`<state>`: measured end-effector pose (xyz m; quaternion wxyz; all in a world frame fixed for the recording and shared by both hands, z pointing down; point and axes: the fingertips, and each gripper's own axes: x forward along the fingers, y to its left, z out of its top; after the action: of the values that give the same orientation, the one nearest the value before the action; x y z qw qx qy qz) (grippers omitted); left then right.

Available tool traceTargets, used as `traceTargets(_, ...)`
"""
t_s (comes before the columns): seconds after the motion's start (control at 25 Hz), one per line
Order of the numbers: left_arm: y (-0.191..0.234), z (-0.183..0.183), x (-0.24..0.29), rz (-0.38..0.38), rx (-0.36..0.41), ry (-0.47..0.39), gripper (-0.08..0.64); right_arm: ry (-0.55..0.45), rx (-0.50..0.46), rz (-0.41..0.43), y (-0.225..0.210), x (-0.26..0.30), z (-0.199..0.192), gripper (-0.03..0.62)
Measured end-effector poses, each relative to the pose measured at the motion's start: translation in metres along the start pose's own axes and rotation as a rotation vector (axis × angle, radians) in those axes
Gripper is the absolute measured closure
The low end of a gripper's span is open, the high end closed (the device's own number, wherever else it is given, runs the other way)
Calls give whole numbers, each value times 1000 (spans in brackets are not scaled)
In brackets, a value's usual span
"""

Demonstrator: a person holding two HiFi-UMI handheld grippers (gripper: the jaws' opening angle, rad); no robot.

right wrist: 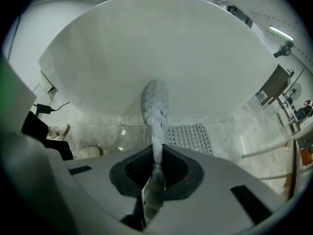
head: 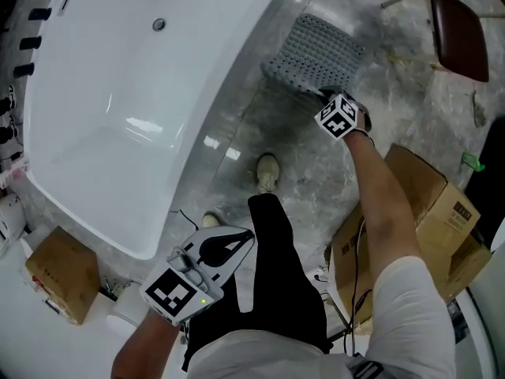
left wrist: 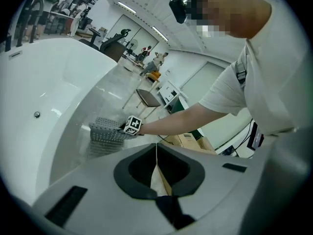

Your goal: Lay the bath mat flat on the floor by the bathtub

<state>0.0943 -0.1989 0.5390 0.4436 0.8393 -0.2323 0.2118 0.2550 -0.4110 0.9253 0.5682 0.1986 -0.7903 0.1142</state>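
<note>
The grey studded bath mat [head: 316, 52] lies on the marble floor beside the white bathtub [head: 118, 93], its near edge lifted. My right gripper [head: 322, 95] is shut on that edge. In the right gripper view the pinched mat edge [right wrist: 155, 106] stands up between the jaws, and the rest of the mat [right wrist: 188, 138] rests on the floor against the bathtub [right wrist: 156, 48]. My left gripper [head: 246, 235] is held low by the person's leg, shut and holding nothing. From the left gripper [left wrist: 156, 148] the mat [left wrist: 107, 131] and bathtub [left wrist: 49, 82] show far off.
Large cardboard boxes [head: 430, 212] stand to the right of the person, with cables beside them. A smaller box [head: 59, 273] sits by the tub's near end. A brown-seated chair [head: 458, 34] is at the far right. The person's shoe [head: 268, 170] is on the floor near the tub.
</note>
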Motion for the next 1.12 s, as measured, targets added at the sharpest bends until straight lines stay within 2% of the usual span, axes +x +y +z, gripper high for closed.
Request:
traceTargets(0.24,-1,-25,13,-43,-8,16,538,2,2,105,76,22,-14,544)
traceTargets(0.4,-2,-41,16,-67,-5,22,538,10,33,157,110,40,-20,529)
traceTargets(0.56,0,-53,13,-98,2,11,538,22,18,179,136,59,-24,515)
traceTargets(0.76,11,-74,10,-80,25,27,538,48,9,208,166,79,-33,492)
traceTargets(0.88,17,-82,9,-73,10,26,538,70,24,228,181,88,-42,465)
traceTargets(0.96,20,-85,8,-69,1,21,538,62,35,234,187,90,-41,491)
traceTargets(1.12,19,-87,5,-72,18,17,538,42,39,247,200,87,-32,488)
